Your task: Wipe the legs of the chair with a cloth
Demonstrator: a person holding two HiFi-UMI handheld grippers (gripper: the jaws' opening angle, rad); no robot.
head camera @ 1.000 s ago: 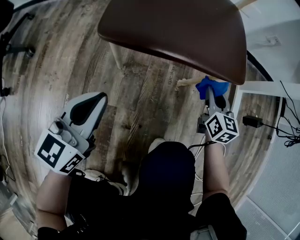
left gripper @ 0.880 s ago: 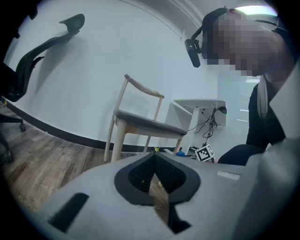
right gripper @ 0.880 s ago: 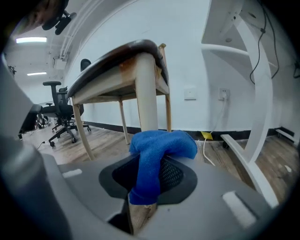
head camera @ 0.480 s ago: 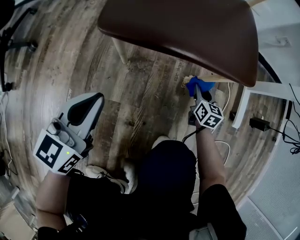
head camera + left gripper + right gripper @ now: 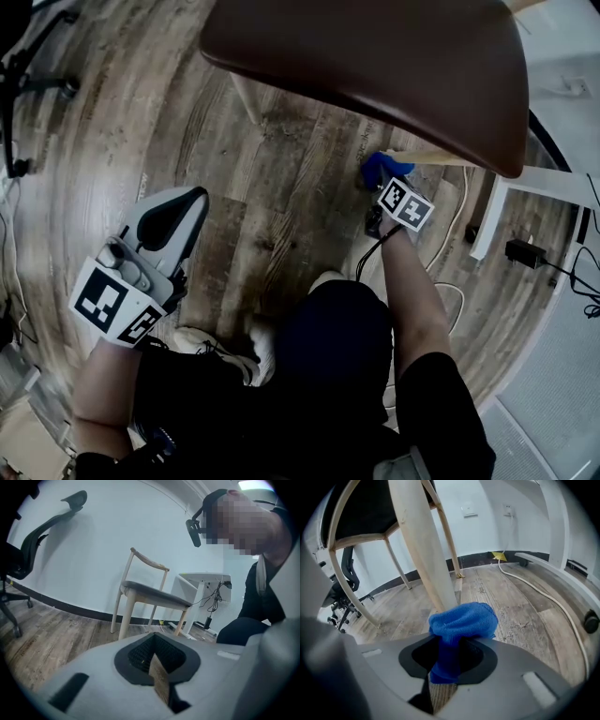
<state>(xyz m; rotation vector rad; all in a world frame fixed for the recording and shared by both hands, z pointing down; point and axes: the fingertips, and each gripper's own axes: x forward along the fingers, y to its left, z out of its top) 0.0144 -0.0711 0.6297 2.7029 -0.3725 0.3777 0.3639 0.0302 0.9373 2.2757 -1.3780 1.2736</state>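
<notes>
The chair's brown seat (image 5: 375,56) fills the top of the head view, and a pale wooden leg (image 5: 441,157) slants out from under it to the floor. My right gripper (image 5: 386,180) is shut on a blue cloth (image 5: 378,169) and holds it against the lower end of that leg. In the right gripper view the bunched cloth (image 5: 461,620) touches the leg (image 5: 424,550) just above the floor. My left gripper (image 5: 178,211) hangs low at the left, away from the chair, shut with nothing in it. It faces the whole chair (image 5: 145,592).
A white desk frame (image 5: 525,183) stands right of the chair, with a black power adapter (image 5: 523,251) and cables beside it. A white cable (image 5: 543,597) runs over the wood floor. An office chair base (image 5: 37,84) sits at far left. The person's knees are below.
My right gripper has slid the blue cloth leftward down the chair leg toward its foot. The left gripper has stayed put.
</notes>
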